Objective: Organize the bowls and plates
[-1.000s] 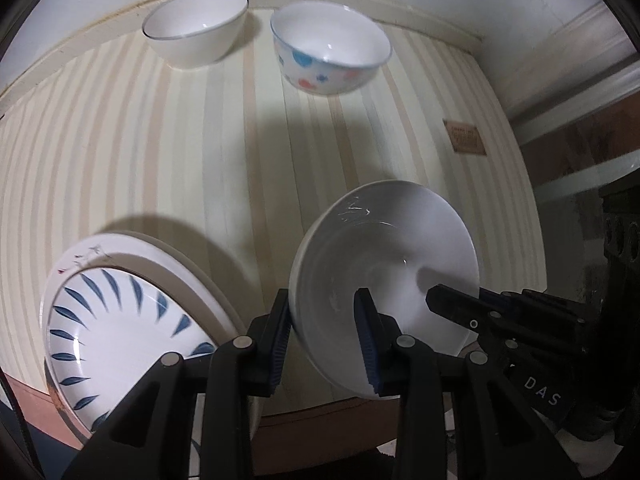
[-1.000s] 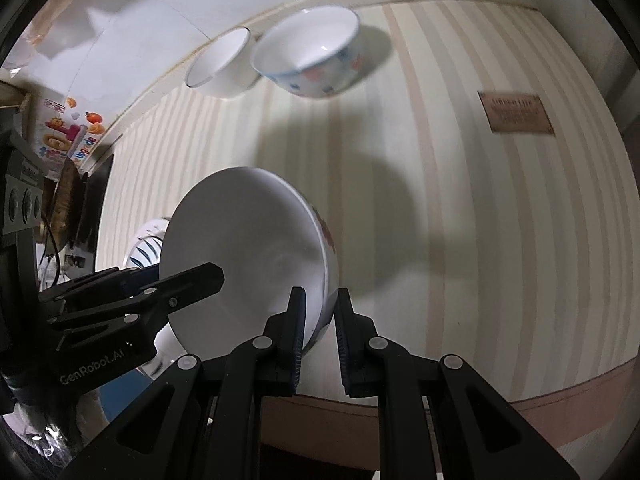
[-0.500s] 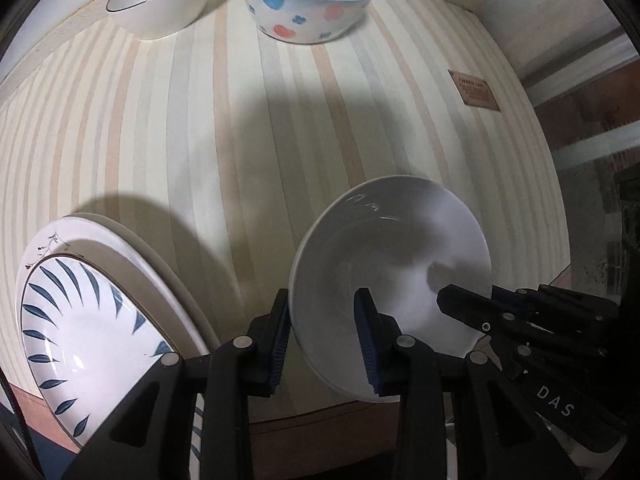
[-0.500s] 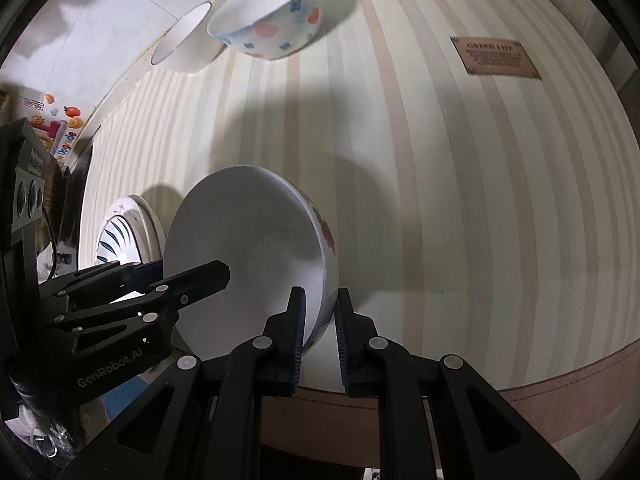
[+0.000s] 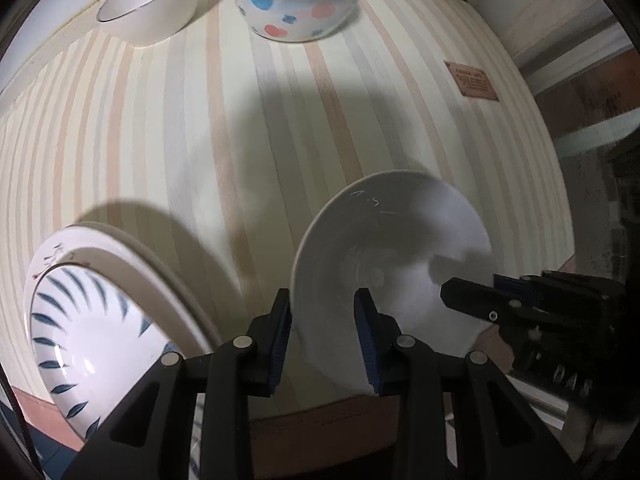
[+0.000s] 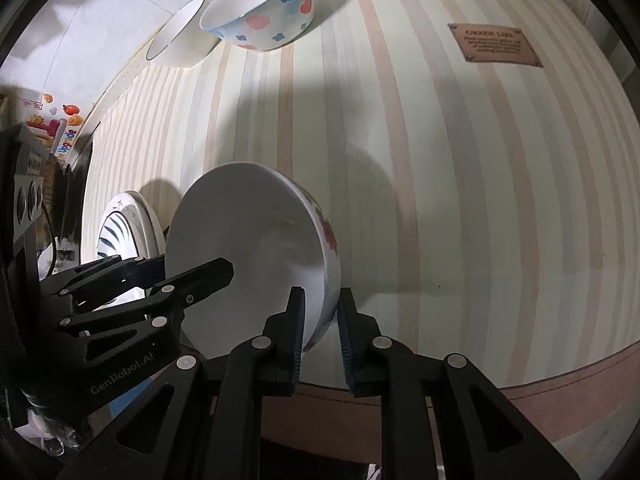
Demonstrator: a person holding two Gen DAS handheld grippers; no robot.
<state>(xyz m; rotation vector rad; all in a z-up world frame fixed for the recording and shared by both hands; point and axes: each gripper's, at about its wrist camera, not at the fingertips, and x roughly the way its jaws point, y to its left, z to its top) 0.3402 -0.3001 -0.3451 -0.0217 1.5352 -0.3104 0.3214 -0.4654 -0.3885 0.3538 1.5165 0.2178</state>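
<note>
Both grippers hold one white bowl (image 5: 384, 256) with red flowers on its outside (image 6: 256, 240), lifted above the striped table (image 5: 200, 120). My left gripper (image 5: 324, 312) is shut on its left rim. My right gripper (image 6: 320, 312) is shut on its right rim and shows at the right of the left wrist view (image 5: 520, 308). A blue-leaf plate (image 5: 80, 320) lies on a larger white plate (image 5: 152, 252) at the near left. A flower-pattern bowl (image 5: 296, 0) and a plain white bowl (image 5: 152, 4) stand at the far edge.
A brown label (image 5: 472, 80) is fixed to the table at the right. The table's front edge (image 6: 560, 376) runs just under the grippers. A wall (image 6: 100, 8) rises behind the two far bowls. Clutter with colourful stickers (image 6: 52, 120) sits at the left.
Both grippers have moved forward over the table with the bowl held between them. The two far bowls now look closer and larger.
</note>
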